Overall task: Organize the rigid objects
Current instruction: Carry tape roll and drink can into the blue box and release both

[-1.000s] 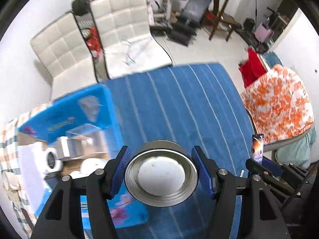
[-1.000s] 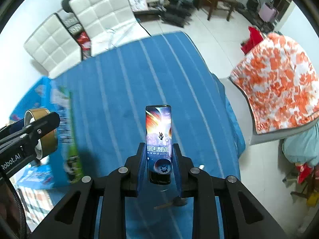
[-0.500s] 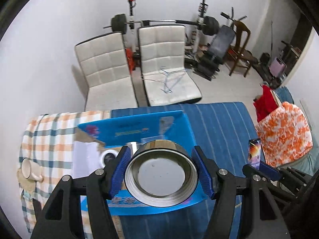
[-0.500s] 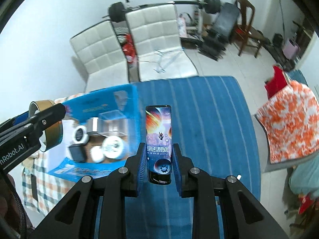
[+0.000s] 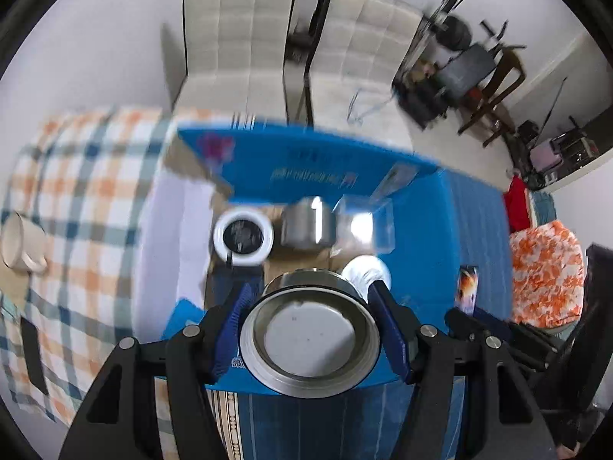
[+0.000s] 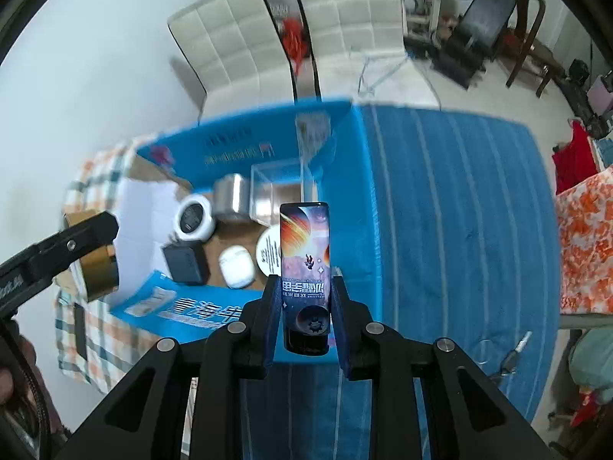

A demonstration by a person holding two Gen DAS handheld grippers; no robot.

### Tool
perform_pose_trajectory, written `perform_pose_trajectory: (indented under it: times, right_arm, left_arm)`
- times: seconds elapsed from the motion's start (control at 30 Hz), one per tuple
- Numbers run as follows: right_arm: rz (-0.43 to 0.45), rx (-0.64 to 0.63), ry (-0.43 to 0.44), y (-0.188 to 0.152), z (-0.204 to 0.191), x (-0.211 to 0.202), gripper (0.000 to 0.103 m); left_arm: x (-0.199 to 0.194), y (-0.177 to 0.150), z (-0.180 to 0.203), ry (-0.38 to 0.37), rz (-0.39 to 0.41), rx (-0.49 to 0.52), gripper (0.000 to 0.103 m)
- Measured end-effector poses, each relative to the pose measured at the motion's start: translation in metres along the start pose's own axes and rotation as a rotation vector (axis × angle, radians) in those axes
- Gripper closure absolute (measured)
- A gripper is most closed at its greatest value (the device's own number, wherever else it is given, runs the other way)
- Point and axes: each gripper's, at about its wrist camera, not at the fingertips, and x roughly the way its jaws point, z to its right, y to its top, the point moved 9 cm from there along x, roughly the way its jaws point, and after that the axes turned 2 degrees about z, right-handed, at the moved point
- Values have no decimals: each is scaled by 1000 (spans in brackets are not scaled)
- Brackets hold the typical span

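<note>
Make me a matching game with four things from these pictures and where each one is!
Things:
1. round metal tin
2. tall box with planets on it
3. cream mug
4. white round clock

Places:
A. lying on the checked cloth
B. held in the right tool
C. inside the blue cardboard box
D. held in the left tool

Right pairs: 1-D, 2-B, 3-A, 4-C
</note>
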Motion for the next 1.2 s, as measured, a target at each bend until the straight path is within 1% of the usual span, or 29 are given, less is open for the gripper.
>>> perform_pose_trajectory:
  times: [0.07,0.13,0.23,0.3,0.43,0.6,0.77,0.9,1.0,1.07,1.17,1.2]
  right_arm:
    - [-38,1,-16,-2,3,24,76]
    - [-74,3,-42,-4,4,46,76]
    - [-99,-2,-83,-5,4,67,76]
    - [-110,0,-101,-6,3,76,76]
    - [-126,-11,-156,-3,2,92,76]
    - [-148,-11,-207,-2,6,108,76]
    - [-161,-8,-220,0,9,117,76]
    - [-172,17,-213,0,10,120,76]
    - [-188,22,-205,1,11,122,75]
    - [-196,19,-204,4,11,122,74]
    - [-218,31,-198,3,12,120,71]
    - [-220,34,-193,2,12,119,68]
  left_arm:
    - [27,-10,-7,7,-62,-5,42]
    - [48,-18,-11,23,-106,4,42]
    - [75,-31,-14,33,-171,18,42]
    - [87,-37,-13,44,-200,35,42]
    - [103,-43,-10,59,-231,56,42]
    - [113,-45,-11,74,-253,69,41]
    - [115,-48,-9,90,-276,90,41]
    - [117,-52,-9,109,-307,87,41]
    - [120,-59,-17,91,-336,45,40]
    - [121,-62,-20,110,-339,49,40]
    - [119,-69,-25,115,-351,48,39]
    - [117,-71,-26,111,-352,45,39]
